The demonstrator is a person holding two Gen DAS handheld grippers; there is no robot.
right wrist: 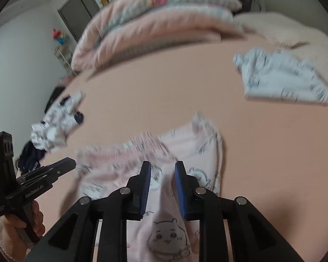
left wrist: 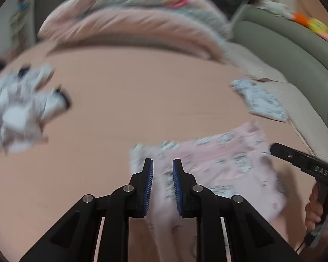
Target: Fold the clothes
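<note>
One pale pink cartoon-print garment (right wrist: 155,181) lies at lower centre, one folded light-blue printed garment (right wrist: 282,80) upper right, one crumpled white-and-navy clothes heap (right wrist: 54,126) at left, and two black claws.

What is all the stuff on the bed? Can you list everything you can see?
pink printed garment: one, pale pink with cartoon animals, near middle of bed, cloth between both grippers' jaws
folded pale garment: one, bluish white, far right
crumpled clothes pile: one, white and navy, left
quilt: one, folded, pink and striped, far end
bed sheet: one, peach
left hand-held gripper: black, blue pads, jaws slightly apart
right hand-held gripper: same
hand: one, holding left gripper's handle
</note>
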